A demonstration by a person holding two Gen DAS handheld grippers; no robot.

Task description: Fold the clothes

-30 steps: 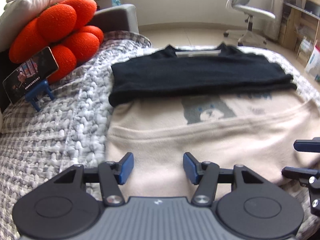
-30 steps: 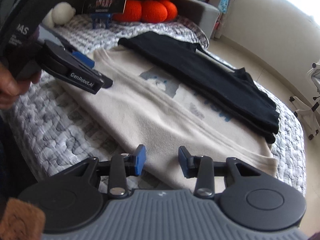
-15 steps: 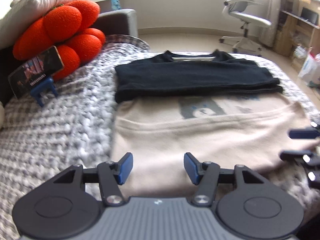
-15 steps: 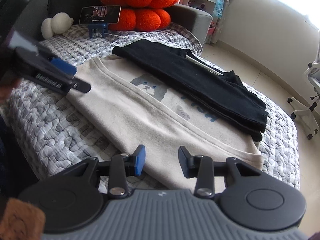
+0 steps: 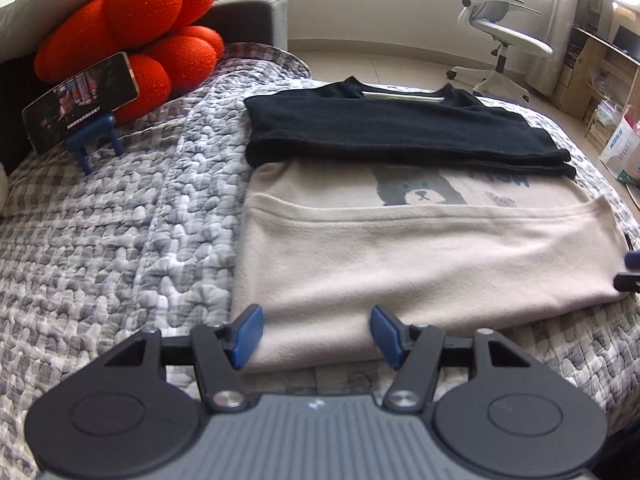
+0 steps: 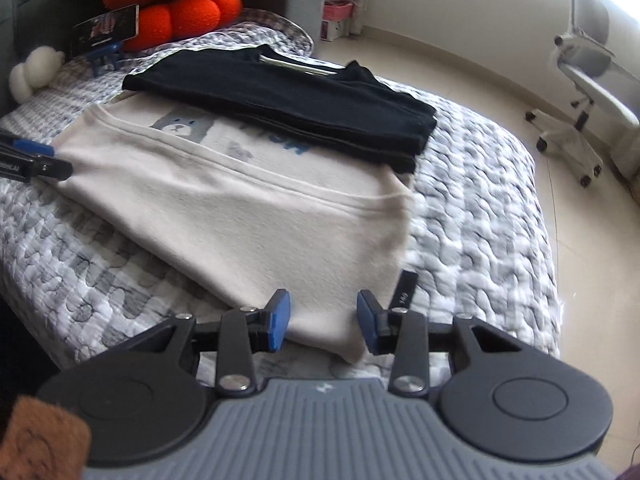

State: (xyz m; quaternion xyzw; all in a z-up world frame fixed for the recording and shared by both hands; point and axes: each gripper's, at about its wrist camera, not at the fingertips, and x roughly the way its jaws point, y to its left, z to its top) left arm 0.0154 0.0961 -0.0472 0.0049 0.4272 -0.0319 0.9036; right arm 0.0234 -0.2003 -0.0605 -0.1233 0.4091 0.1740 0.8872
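A beige shirt (image 5: 420, 264) lies folded on a quilted bed (image 5: 120, 240), with a black shirt (image 5: 392, 128) folded just beyond it, overlapping its far edge.

In the left wrist view, the left gripper (image 5: 316, 336) hovers over the near left corner of the beige shirt. Its jaws are spread and opening, with that corner below the gap and the blue pads not pressing on the cloth. At the right edge of this view only the tips of the other gripper show, just beside the shirt's right end.

The right wrist view shows the right gripper (image 6: 323, 320) above the near right corner of the beige shirt; its jaws stand apart, gripping nothing. A small black tag (image 6: 406, 290) pokes out beside the right jaw, seen only here. This view also shows a white plush toy (image 6: 34, 72) far left of the jaws.

A phone (image 5: 82, 100) on a blue stand leans against an orange cushion (image 5: 132, 24) beyond the left jaw. An office chair (image 5: 504, 36) stands on the floor past the bed.
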